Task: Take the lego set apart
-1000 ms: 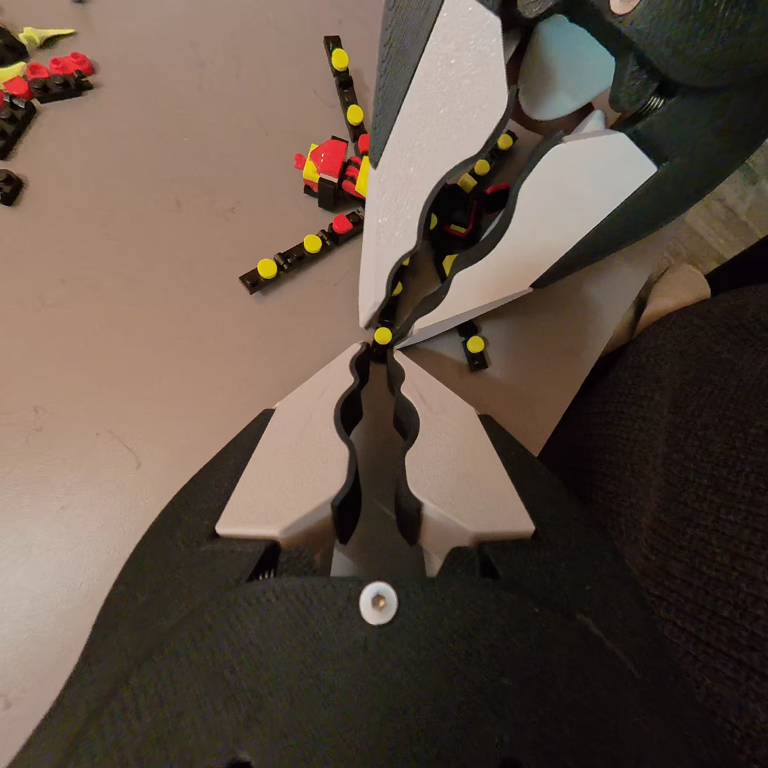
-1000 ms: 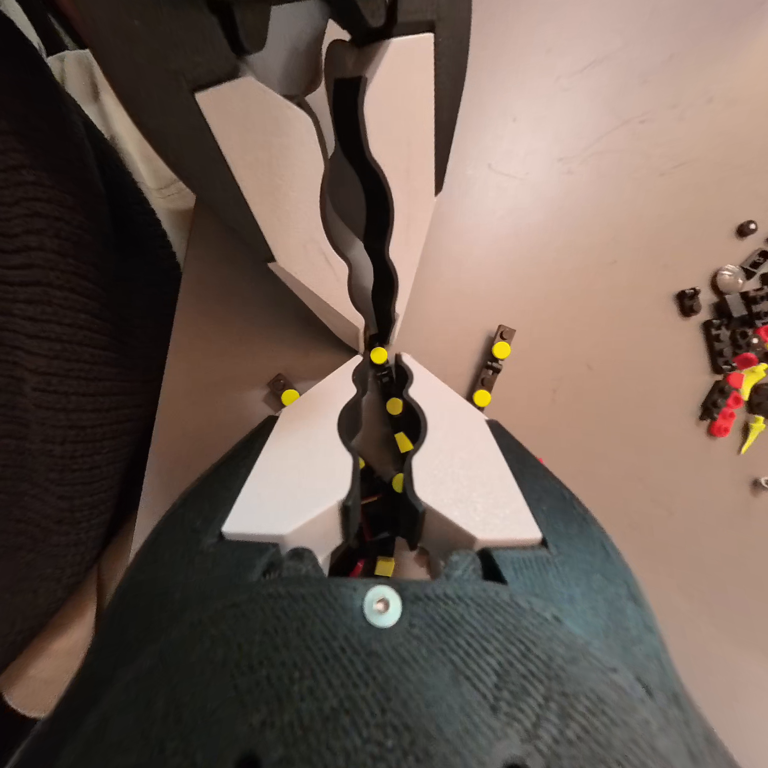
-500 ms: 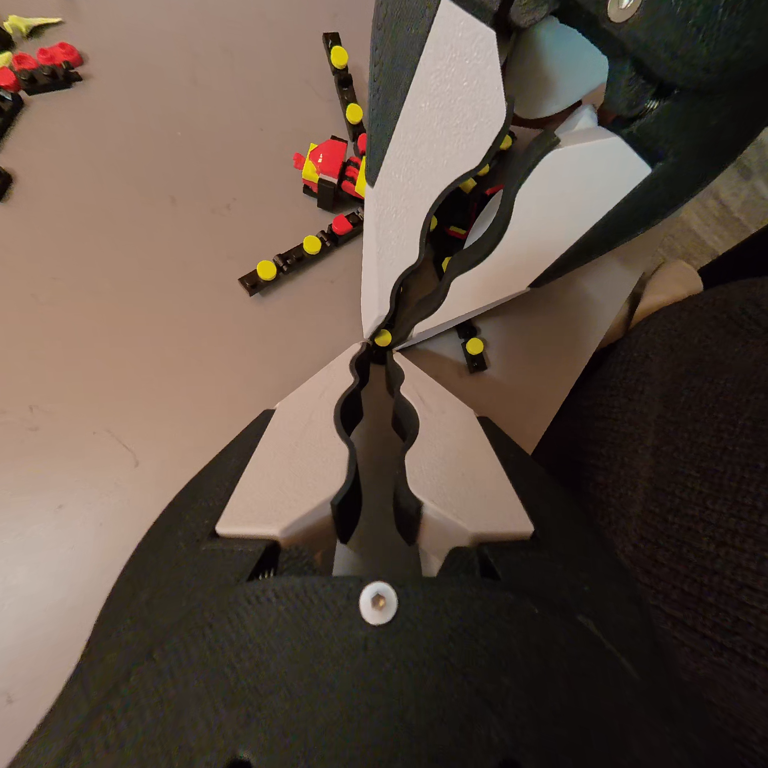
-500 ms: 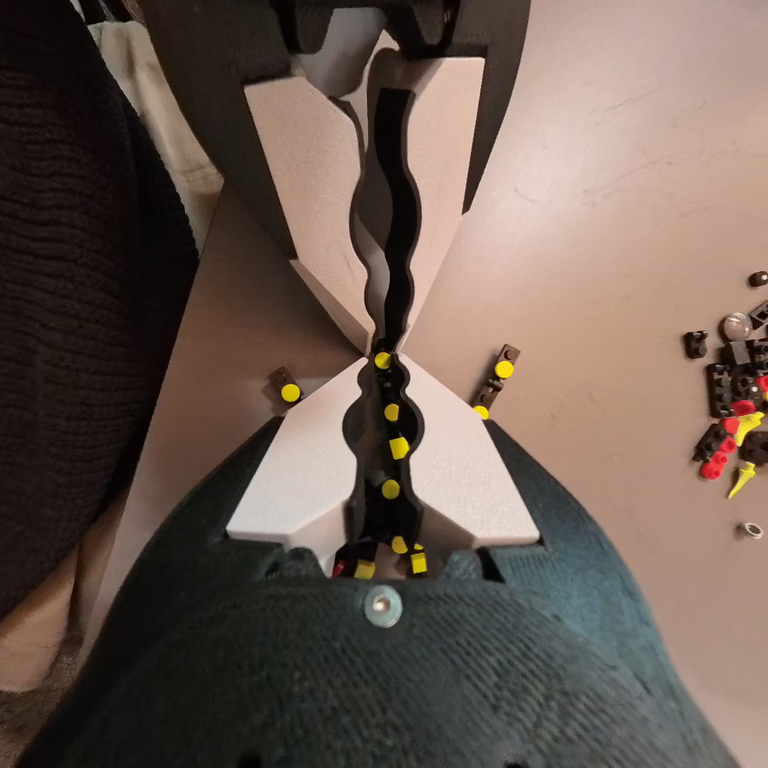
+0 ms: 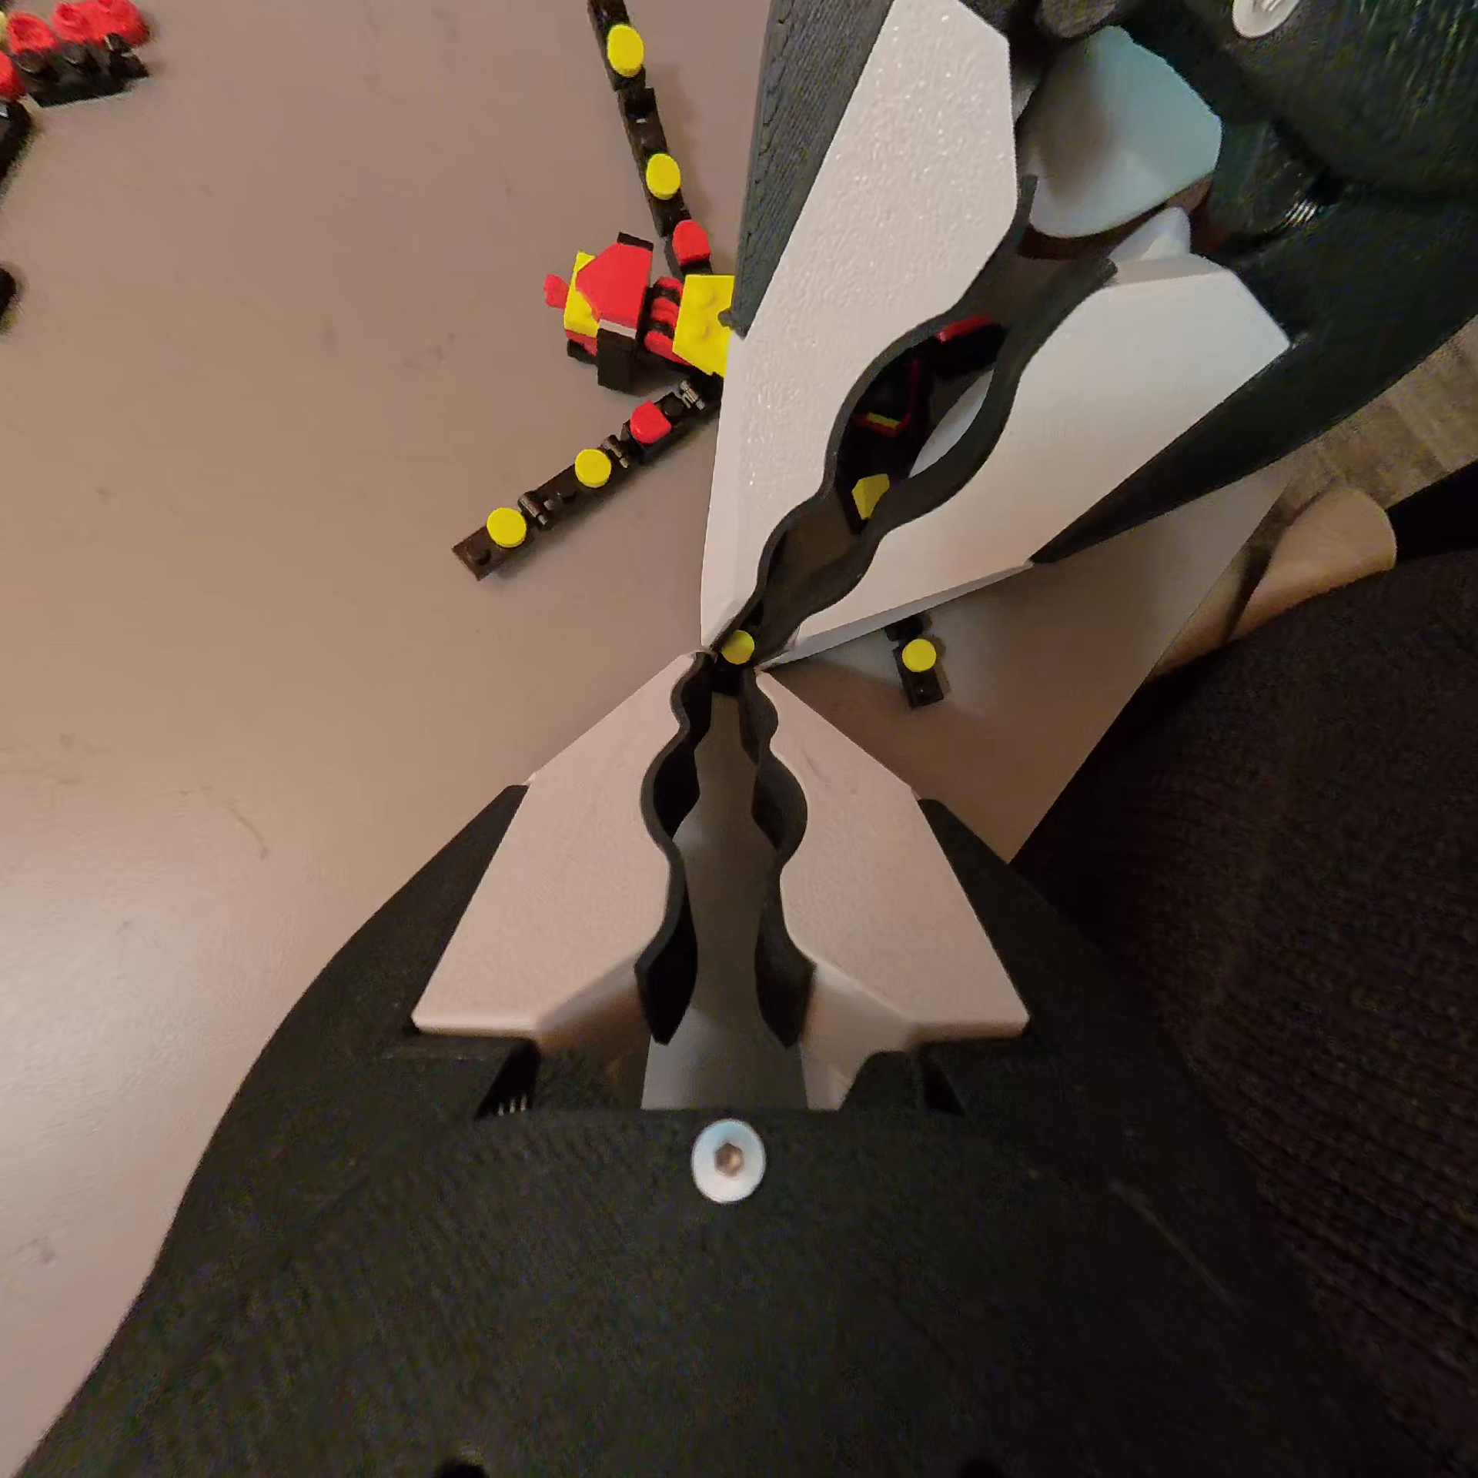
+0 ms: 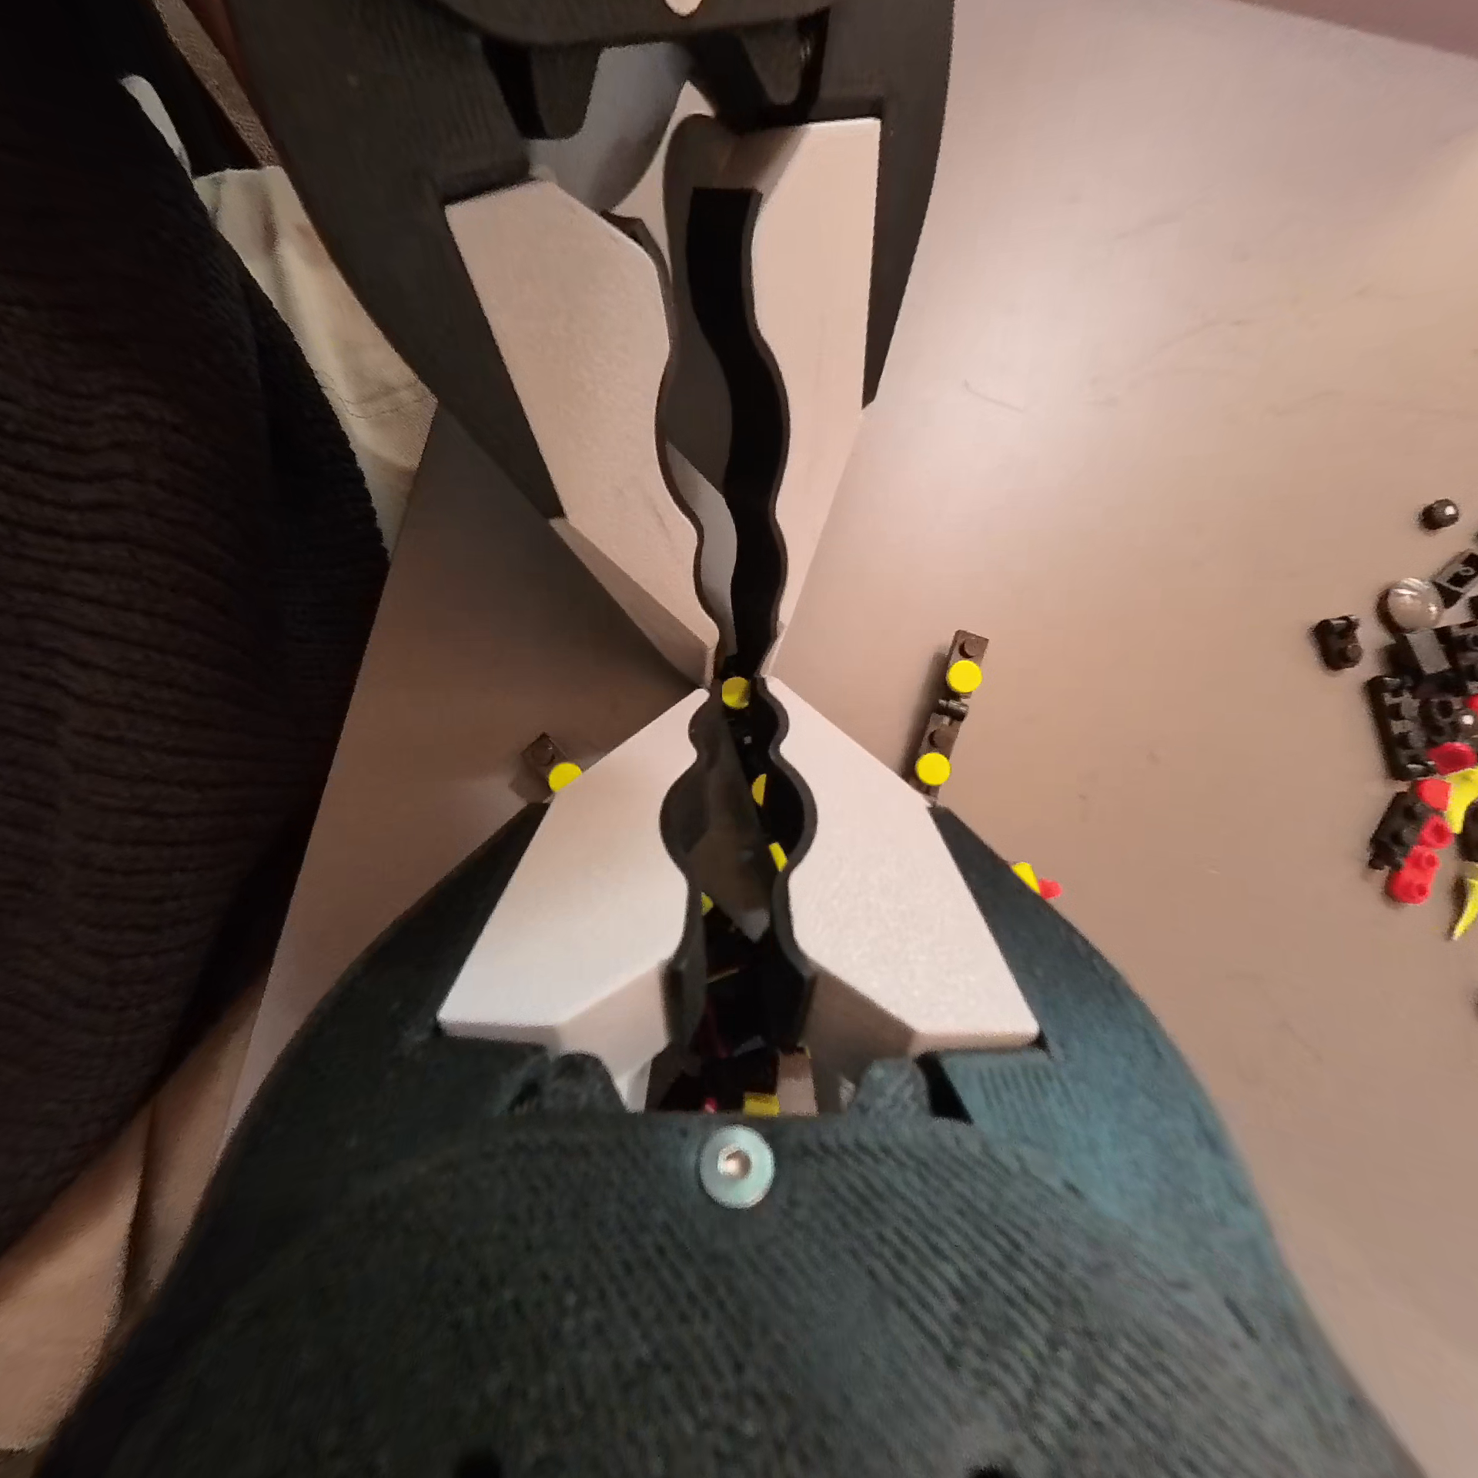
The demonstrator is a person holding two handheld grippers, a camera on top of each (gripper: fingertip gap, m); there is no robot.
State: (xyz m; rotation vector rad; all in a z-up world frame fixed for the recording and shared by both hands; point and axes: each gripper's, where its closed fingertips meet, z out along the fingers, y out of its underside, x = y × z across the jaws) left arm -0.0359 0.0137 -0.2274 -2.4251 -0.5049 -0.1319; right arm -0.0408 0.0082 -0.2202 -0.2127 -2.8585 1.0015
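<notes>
While both tools meet tip to tip above the counter (image 5: pixel 240 720), the left tool (image 5: pixel 724 680) pinches the end of a black lego strip with yellow studs (image 5: pixel 737 646). The right tool (image 6: pixel 736 704) is clamped on the same strip, which runs back between its fingers. Loose pieces (image 5: pixel 616 320) lie near the counter's edge.

Two claws meet tip to tip over the lego set

We see the left claw (image 5: pixel 724 676) pinching a yellow-studded black strip (image 5: pixel 737 646) at its tip; the right claw (image 5: pixel 752 632) grips the black, red and yellow lego set (image 5: pixel 884 432). Another black strip (image 5: pixel 576 488) and a red-yellow chunk (image 5: pixel 640 312) lie on the counter (image 5: pixel 240 640).
</notes>
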